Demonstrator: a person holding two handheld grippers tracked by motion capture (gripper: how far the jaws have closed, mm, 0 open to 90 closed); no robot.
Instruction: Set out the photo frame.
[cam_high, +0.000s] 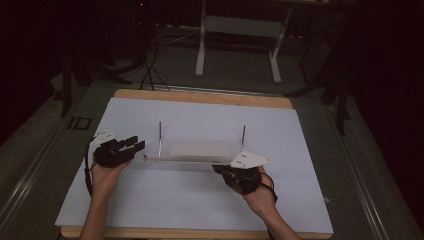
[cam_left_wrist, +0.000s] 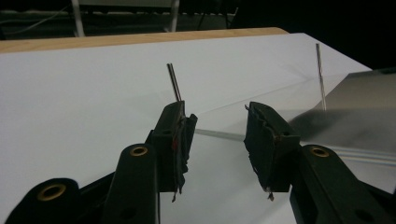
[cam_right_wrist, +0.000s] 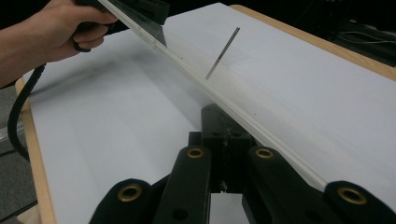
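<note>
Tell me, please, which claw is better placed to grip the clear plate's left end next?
Left. The left claw is open, with the clear plate edge just ahead of its jaws; the right claw is shut at the other end.

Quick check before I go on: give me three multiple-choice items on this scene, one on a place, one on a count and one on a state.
1. Where is the left gripper?
A. at the plate's left end
B. at the table's far edge
C. beside the right gripper

2. How many upright rods stand on the plate?
A. one
B. two
C. four

3. How do the left gripper's jaws stand?
A. shut tight
B. shut on a rod
C. open

Answers:
1 A: in the high view the left gripper sits at the left end of the clear plate.
2 B: one rod rises at the left and a second rod at the right.
3 C: the left gripper view shows a wide gap between its jaws, with nothing clamped.
</note>
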